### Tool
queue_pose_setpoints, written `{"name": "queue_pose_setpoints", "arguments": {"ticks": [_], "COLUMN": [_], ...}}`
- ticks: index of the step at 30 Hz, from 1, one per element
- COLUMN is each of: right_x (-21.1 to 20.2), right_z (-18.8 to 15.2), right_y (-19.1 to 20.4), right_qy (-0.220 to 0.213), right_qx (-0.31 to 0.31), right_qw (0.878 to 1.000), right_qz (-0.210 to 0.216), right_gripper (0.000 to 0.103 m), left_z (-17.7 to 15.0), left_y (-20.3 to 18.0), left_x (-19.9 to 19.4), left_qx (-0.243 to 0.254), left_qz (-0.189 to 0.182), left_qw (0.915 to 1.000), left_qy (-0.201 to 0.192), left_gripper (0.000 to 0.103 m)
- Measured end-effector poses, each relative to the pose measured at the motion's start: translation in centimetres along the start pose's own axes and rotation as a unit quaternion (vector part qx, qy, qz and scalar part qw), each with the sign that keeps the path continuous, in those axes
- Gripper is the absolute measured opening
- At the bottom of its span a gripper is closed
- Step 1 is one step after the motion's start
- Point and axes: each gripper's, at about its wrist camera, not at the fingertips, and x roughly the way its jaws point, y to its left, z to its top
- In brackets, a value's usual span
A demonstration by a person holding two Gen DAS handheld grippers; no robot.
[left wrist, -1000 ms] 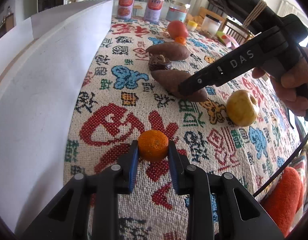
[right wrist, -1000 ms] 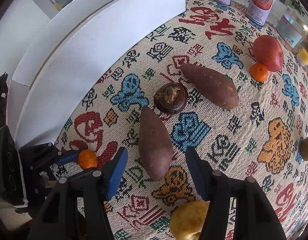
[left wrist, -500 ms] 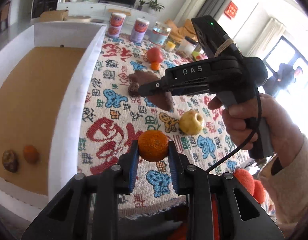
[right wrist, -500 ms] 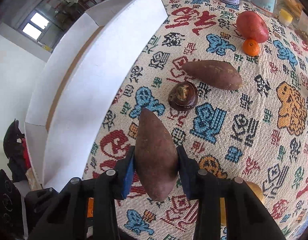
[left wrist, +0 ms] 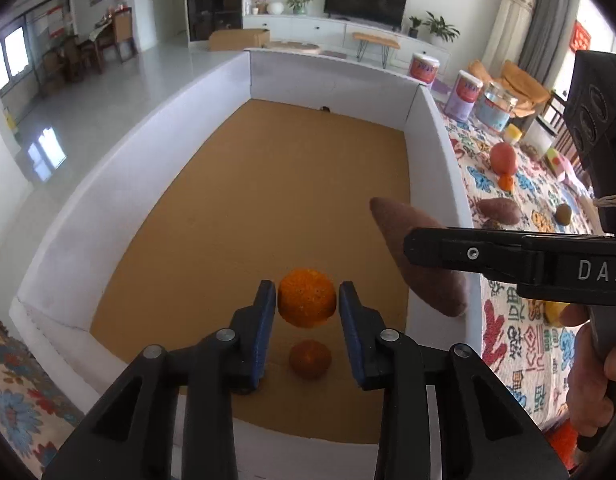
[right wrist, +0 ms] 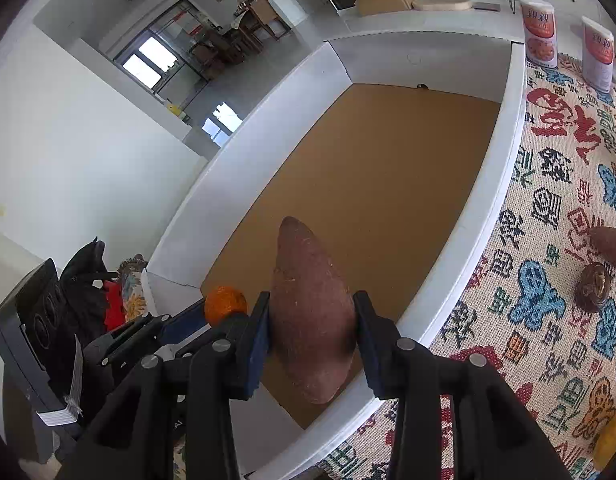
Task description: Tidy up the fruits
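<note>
— What's over the box (left wrist: 436,128)?
— My right gripper (right wrist: 312,332) clamps the yam (right wrist: 308,312) above its rim. My left gripper (left wrist: 307,300) is opening; the tangerine (left wrist: 307,297) sits loose between its pads, above the floor.

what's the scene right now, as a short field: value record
left gripper: jaws opening, mandarin between them with a gap each side, above the box
right gripper: shut on sweet potato, above the box's near corner
box: white walls, brown floor, one orange fruit lying inside
tablecloth: second sweet potato, red fruit, small orange
</note>
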Motion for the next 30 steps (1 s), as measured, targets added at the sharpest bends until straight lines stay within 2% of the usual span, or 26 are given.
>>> {"name": "queue_pose_setpoints", "arguments": {"ticks": [1, 2, 3, 4, 6, 9, 12, 14, 16, 18, 20, 22, 24, 27, 30], "right_x": [0.1, -0.5, -1.5, -2.9, -6.2, -12.1, -16.9, -19.6, -20.9, -21.1, -21.2, -21.9, -23.5, -24.4, -23.5], "right_z": [-0.1, -0.3, -0.5, -0.7, -1.3, -3.8, -8.0, -11.4, -14.9, -18.1, -20.9, -22.7, -23.2, -21.8, -20.8], "right_y": [-0.4, -0.8, -1.3, -1.8, -2.9, -5.3, -9.1, -12.7, -16.5, -20.6, -24.6, -28.1, -29.7, -31.2, -33.7], "right_qy": [-0.003, -0.016, -0.032, -0.048, -0.088, -0.154, -0.211, -0.239, -0.253, -0.238, -0.209, -0.197, -0.214, -0.219, -0.201], "right_qx": [0.004, 0.007, 0.009, 0.012, 0.008, -0.01, 0.009, 0.04, 0.07, 0.11, 0.165, 0.238, 0.28, 0.273, 0.273], "right_qw": [1.0, 1.0, 0.999, 0.999, 0.996, 0.984, 0.963, 0.944, 0.919, 0.894, 0.877, 0.867, 0.857, 0.841, 0.84], "right_qz": [-0.006, -0.003, 0.003, 0.0, -0.025, -0.084, -0.165, -0.225, -0.294, -0.365, -0.4, -0.391, -0.375, -0.413, -0.424], "right_gripper": [0.042, 0.044, 0.05, 0.055, 0.074, 0.088, 0.102, 0.102, 0.103, 0.103, 0.103, 0.103, 0.103, 0.103, 0.103], "left_z": [0.0, -0.2, -0.2, -0.1, -0.3, -0.9, -2.4, -3.5, -4.6, -5.4, -5.8, -5.8, -5.5, -4.9, -4.8], "left_y": [-0.3, -0.6, -1.0, -1.4, -3.0, -6.9, -12.0, -15.3, -18.1, -20.2, -21.8, -23.1, -24.2, -24.0, -23.5], "left_x": [0.1, -0.3, -0.7, -1.2, -2.5, -4.0, -3.7, -2.1, 0.3, 3.0, 4.6, 5.8, 7.1, 8.6, 9.5], "left_qx": [0.001, -0.001, -0.004, -0.007, -0.001, 0.032, 0.08, 0.105, 0.116, 0.112, 0.115, 0.136, 0.156, 0.159, 0.153], "left_qz": [0.005, 0.005, -0.001, -0.013, -0.048, -0.111, -0.163, -0.173, -0.179, -0.173, -0.149, -0.116, -0.087, -0.065, -0.066], "left_qw": [1.0, 1.0, 0.9999, 0.9997, 0.9985, 0.9929, 0.9833, 0.9793, 0.9764, 0.9768, 0.9805, 0.9834, 0.9838, 0.9852, 0.986], "left_qy": [-0.002, -0.007, -0.014, -0.019, -0.028, -0.03, -0.017, 0.002, 0.032, 0.061, 0.056, 0.028, 0.011, -0.002, -0.009], "left_gripper": [0.053, 0.066, 0.075, 0.077, 0.08, 0.086, 0.09, 0.09, 0.09, 0.09, 0.09, 0.09, 0.09, 0.09, 0.093]}}
